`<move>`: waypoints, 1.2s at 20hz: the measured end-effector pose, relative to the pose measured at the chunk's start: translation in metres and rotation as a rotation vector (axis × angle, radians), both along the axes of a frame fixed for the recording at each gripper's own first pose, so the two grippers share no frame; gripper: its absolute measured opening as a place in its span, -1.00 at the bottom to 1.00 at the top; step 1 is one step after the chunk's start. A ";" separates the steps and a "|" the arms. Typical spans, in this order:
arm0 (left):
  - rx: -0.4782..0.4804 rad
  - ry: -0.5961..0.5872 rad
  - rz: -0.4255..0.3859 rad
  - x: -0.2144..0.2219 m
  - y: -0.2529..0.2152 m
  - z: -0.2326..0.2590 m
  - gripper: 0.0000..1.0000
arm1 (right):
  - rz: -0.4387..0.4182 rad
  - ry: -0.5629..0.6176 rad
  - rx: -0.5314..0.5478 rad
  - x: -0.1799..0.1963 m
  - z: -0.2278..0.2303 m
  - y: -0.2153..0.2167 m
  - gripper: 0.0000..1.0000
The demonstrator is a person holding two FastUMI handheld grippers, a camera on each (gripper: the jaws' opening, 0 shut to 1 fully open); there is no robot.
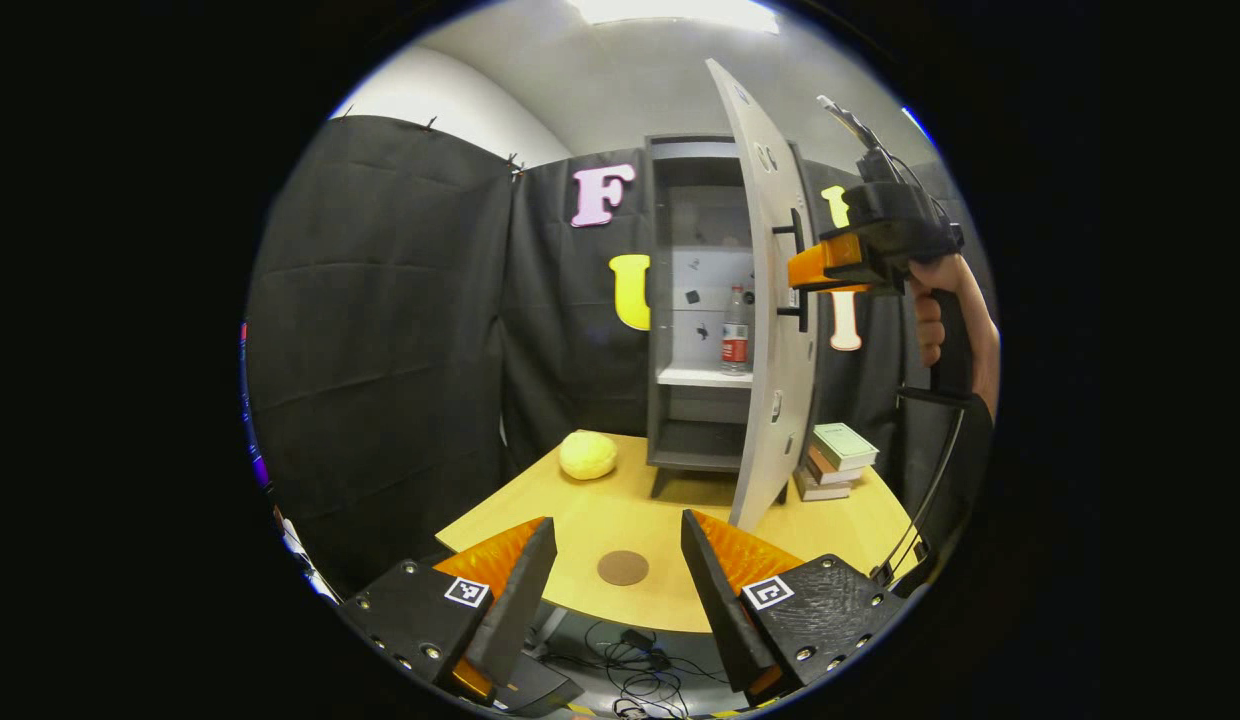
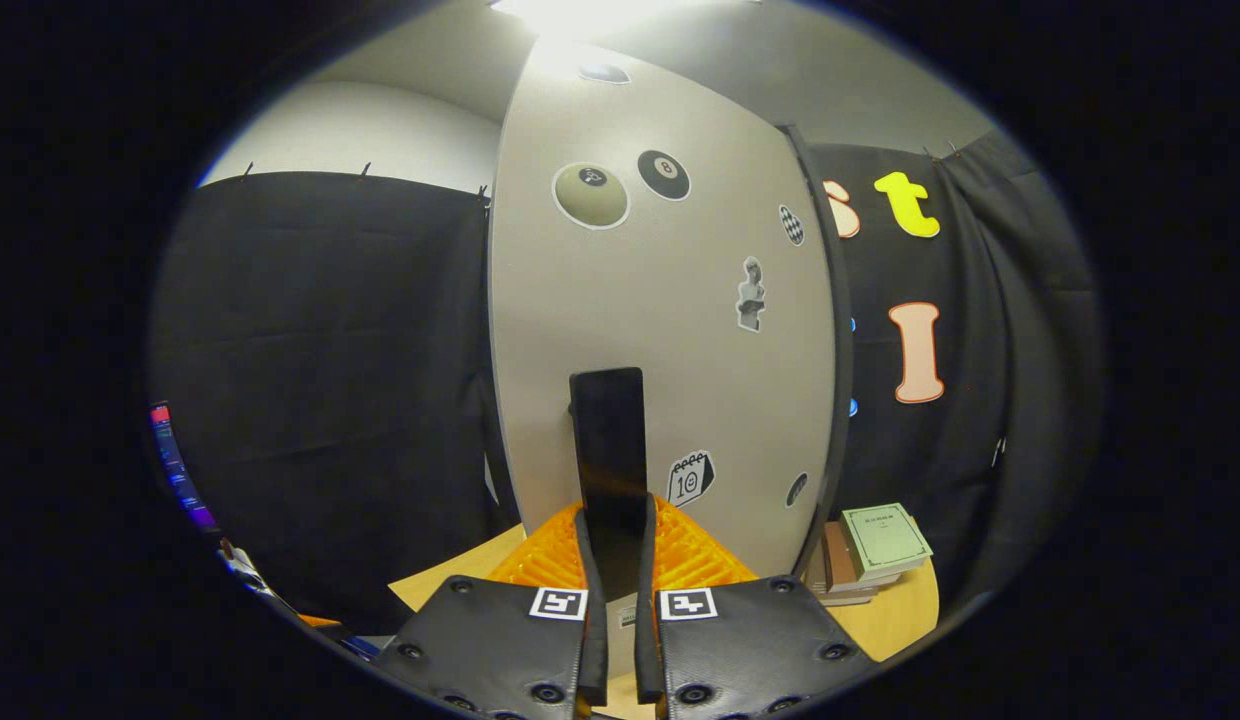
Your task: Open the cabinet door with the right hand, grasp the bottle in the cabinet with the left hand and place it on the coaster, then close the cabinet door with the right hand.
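On the white middle shelf of the grey cabinet (image 1: 702, 300), right of centre in the left gripper view, stands the clear plastic bottle with a red label (image 1: 736, 331), upright, its long axis vertical. Its right side is cut off by the edge of the pale grey cabinet door (image 1: 770, 330), which stands swung out toward the viewer. Low in that frame the round brown coaster (image 1: 622, 567) lies bare on the light wooden table (image 1: 860, 515), well apart from the bottle.

The left hand-held gripper (image 1: 616, 580) hangs wide open at the bottom of that view, the coaster showing between its fingers; the bottle lies straight ahead and higher, so this one faces the cabinet opening. The right hand-held gripper (image 2: 616, 560) is clamped narrowly on the door's black bar handle (image 2: 608, 455); the left gripper view shows it at centre right, a hand (image 1: 938, 310) around its grip.

With the door open and the bottle shelved, I'd judge the reach for the bottle comes next. The bottle's cap is too small to make out. A yellow rounded lump (image 1: 587, 454) and stacked books (image 1: 838, 460) sit on the table.
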State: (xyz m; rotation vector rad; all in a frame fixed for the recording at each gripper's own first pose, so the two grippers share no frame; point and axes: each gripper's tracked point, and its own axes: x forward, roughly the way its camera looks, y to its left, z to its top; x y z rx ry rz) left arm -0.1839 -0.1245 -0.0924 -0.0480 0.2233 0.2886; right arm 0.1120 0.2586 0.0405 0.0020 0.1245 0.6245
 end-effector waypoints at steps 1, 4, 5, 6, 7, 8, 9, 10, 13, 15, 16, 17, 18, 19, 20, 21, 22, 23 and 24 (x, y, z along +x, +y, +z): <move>0.004 -0.002 -0.008 -0.001 -0.006 0.003 0.47 | -0.012 -0.003 -0.003 0.001 0.000 -0.004 -0.75; 0.004 -0.008 -0.026 0.000 -0.016 0.010 0.47 | -0.051 -0.008 -0.004 0.003 0.001 -0.013 -0.76; 0.003 -0.009 -0.034 0.003 -0.020 0.010 0.47 | -0.064 -0.009 -0.007 0.004 0.000 -0.017 -0.76; 0.005 -0.009 -0.041 0.004 -0.024 0.011 0.47 | -0.077 -0.012 -0.009 0.005 0.001 -0.021 -0.81; 0.006 -0.007 -0.048 0.005 -0.028 0.011 0.47 | -0.091 -0.014 -0.013 0.006 0.000 -0.025 -0.77; 0.007 -0.006 -0.057 0.005 -0.032 0.011 0.47 | -0.106 -0.018 -0.015 0.006 0.000 -0.030 -0.77; 0.008 -0.005 -0.066 0.006 -0.039 0.007 0.47 | -0.123 -0.024 -0.019 0.008 0.000 -0.034 -0.77; 0.009 -0.003 -0.076 0.009 -0.043 0.008 0.47 | -0.140 -0.035 -0.028 0.010 0.001 -0.040 -0.77; 0.010 0.001 -0.108 0.010 -0.061 0.005 0.47 | -0.197 -0.050 -0.043 0.020 0.002 -0.057 -0.77; 0.015 0.000 -0.129 0.013 -0.071 0.007 0.47 | -0.224 -0.044 -0.026 0.022 0.002 -0.065 -0.82; 0.017 -0.001 -0.139 0.015 -0.075 0.009 0.47 | -0.237 -0.038 -0.014 0.023 0.002 -0.066 -0.84; 0.019 -0.001 -0.149 0.019 -0.079 0.011 0.47 | -0.234 -0.030 0.000 0.020 0.001 -0.065 -0.79; 0.020 0.000 -0.159 0.020 -0.083 0.012 0.47 | -0.212 -0.020 0.021 0.017 0.000 -0.058 -0.79; 0.021 0.002 -0.169 0.021 -0.087 0.011 0.47 | -0.192 -0.011 0.034 0.014 0.000 -0.052 -0.80; 0.022 0.004 -0.179 0.022 -0.091 0.011 0.47 | -0.186 -0.011 0.037 0.012 -0.001 -0.047 -0.78; 0.023 0.004 -0.187 0.023 -0.094 0.010 0.47 | -0.192 -0.020 0.029 0.013 -0.002 -0.051 -0.79; 0.025 0.003 -0.193 0.024 -0.095 0.012 0.47 | -0.211 -0.036 0.010 0.015 -0.002 -0.058 -0.79; 0.023 0.002 -0.197 0.027 -0.095 0.013 0.47 | -0.224 -0.052 -0.008 0.019 -0.001 -0.065 -0.79; 0.017 -0.002 -0.200 0.029 -0.094 0.015 0.47 | -0.224 -0.059 -0.018 0.020 -0.002 -0.069 -0.80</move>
